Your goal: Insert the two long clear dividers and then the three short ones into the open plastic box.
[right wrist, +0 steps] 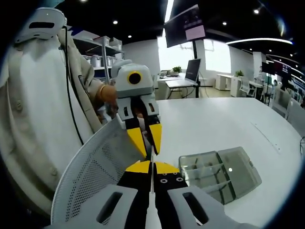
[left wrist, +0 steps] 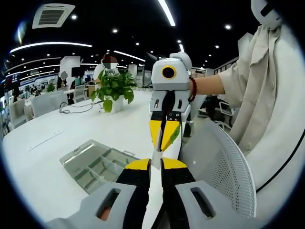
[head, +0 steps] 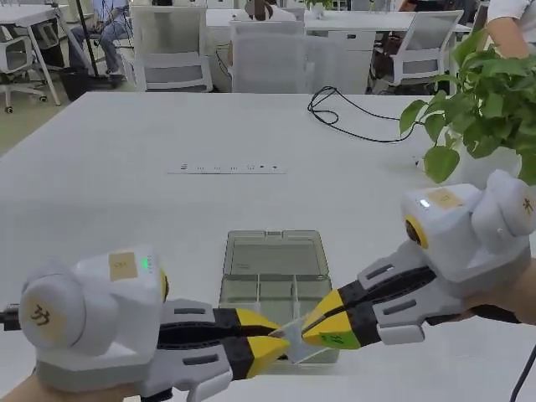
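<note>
Your left tongs (head: 280, 347) sit closest, low in the head view. Their jaws are pinched narrow on a small clear divider (head: 295, 339). Your right tongs (head: 314, 331) meet them tip to tip and are nipped just as tight on the same piece, so both pairs share it. The open plastic box (head: 236, 289) lies right under and just past the tips, with its lid folded flat on the far side.

Walls already stand inside the tray and split it into cells. By my reading the two long dividers are in, along with at least one short cross piece. The glare keeps me from counting the short ones. The piece you hold looks like a short one, and it is not yet seated. What is left is to lower it into its slots, then add any short pieces still missing.
</note>
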